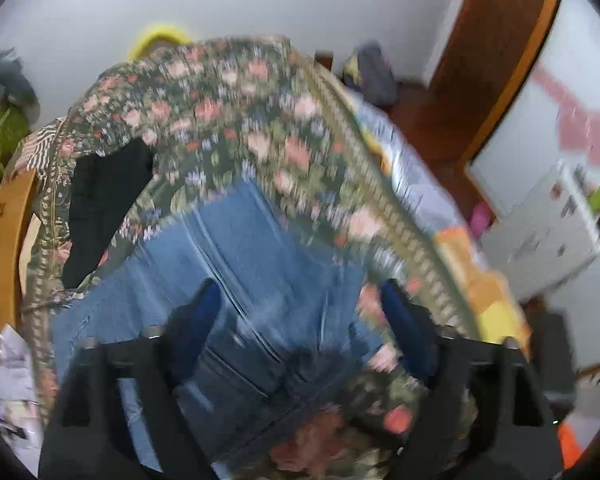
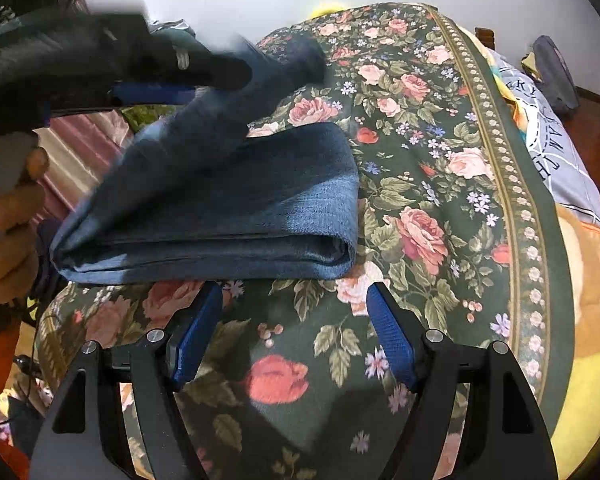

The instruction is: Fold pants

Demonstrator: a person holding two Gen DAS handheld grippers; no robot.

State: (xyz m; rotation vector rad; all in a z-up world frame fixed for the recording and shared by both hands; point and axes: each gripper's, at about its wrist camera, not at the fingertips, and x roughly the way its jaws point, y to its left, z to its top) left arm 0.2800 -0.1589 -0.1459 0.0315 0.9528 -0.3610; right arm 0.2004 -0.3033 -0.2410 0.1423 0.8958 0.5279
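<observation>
Two grippers over the floral bedspread. Folded jeans lie at 10 o'clock in the right view, likely mid-fold. Left gripper blurred above them, grip unclear. Right gripper spread wide, empty, just short of the fold.

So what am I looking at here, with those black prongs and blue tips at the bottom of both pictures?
Those are hand-held grasping tools; a person carries one in each hand, each with a camera looking along its two fingers. The left tool stands open over the blue jeans. The right tool, also open and empty, points at the same jeans, folded on a floral bedspread. In the right camera's view you also see the person's hand holding the left tool above the denim; that part is blurred.
</observation>
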